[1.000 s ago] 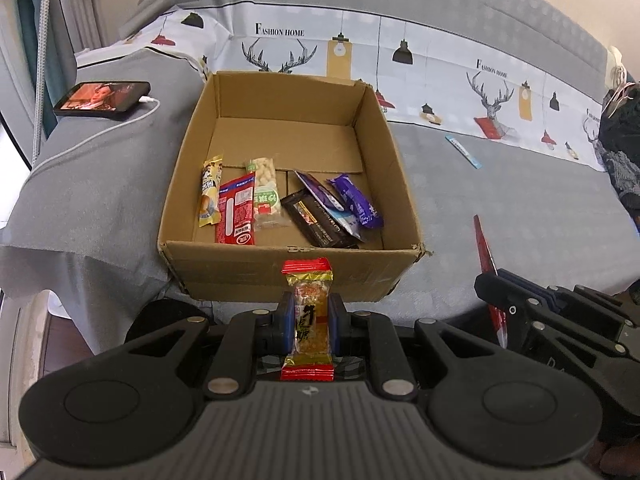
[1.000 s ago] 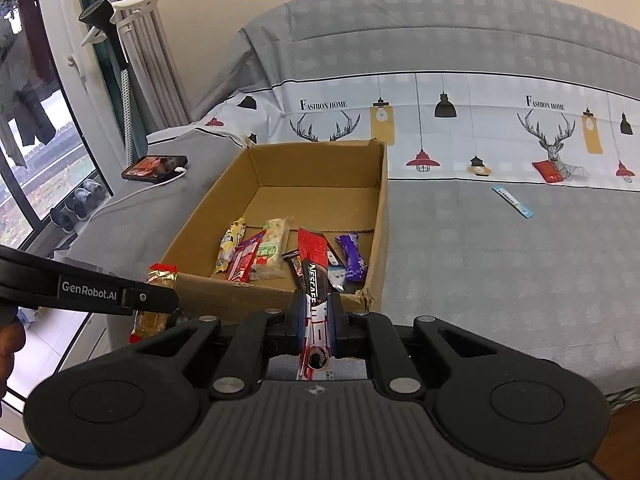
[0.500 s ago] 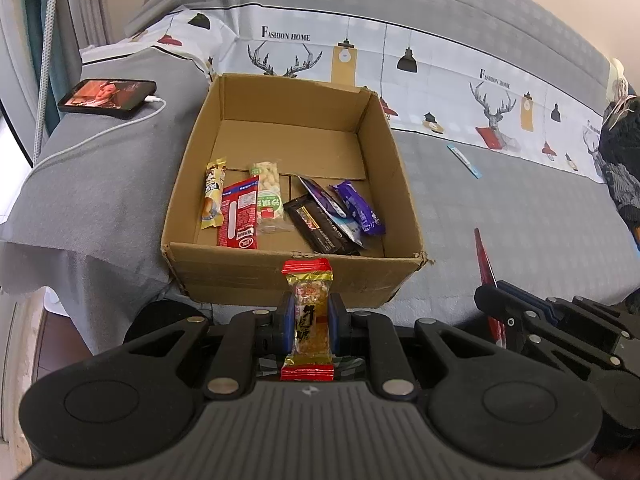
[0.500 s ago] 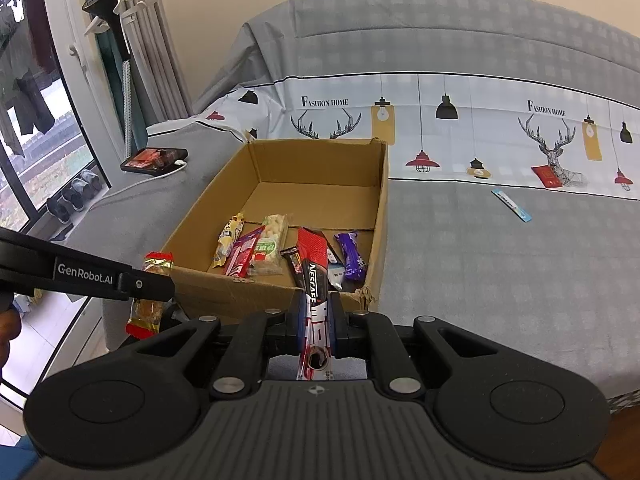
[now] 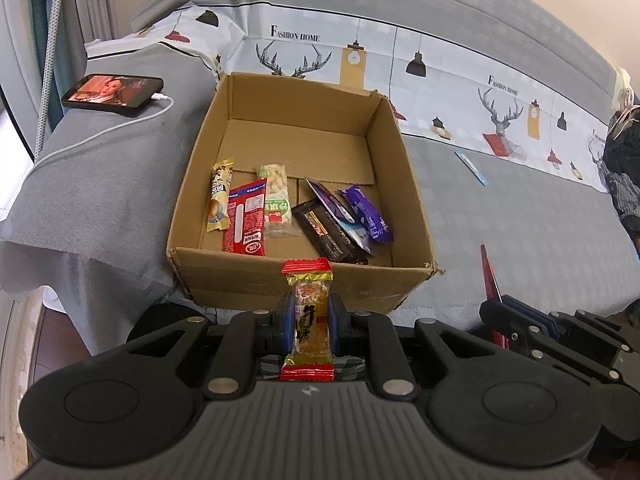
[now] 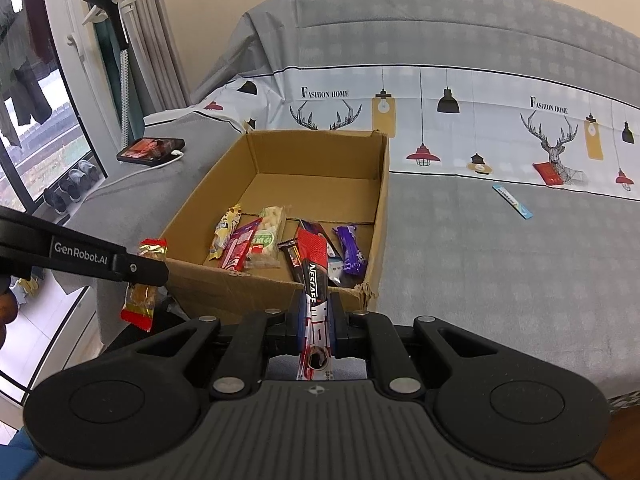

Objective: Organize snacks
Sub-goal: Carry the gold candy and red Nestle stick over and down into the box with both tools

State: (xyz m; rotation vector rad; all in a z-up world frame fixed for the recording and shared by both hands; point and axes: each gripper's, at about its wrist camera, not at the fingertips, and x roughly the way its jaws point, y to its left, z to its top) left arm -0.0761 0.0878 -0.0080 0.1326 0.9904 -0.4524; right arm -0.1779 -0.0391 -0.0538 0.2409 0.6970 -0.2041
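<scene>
An open cardboard box (image 5: 404,176) (image 6: 382,200) stands on the grey bed and holds several snack packets (image 5: 244,218) (image 6: 256,240). My left gripper (image 5: 308,324) is shut on a gold candy bar with red ends (image 5: 311,320), held upright just before the box's near wall. It also shows in the right wrist view (image 6: 144,284). My right gripper (image 6: 318,318) is shut on a red Nescafe stick (image 6: 314,280), held over the box's near right corner. In the left wrist view the stick (image 5: 489,276) shows at the right.
A phone (image 5: 112,92) (image 6: 152,150) on a white cable lies on the bed left of the box. A small blue sachet (image 5: 472,168) (image 6: 512,202) lies on the bed right of the box. The bed edge and floor are at the left.
Both grippers have crept slightly forward and up toward the box, still holding their packets. Nothing in the box has moved.
</scene>
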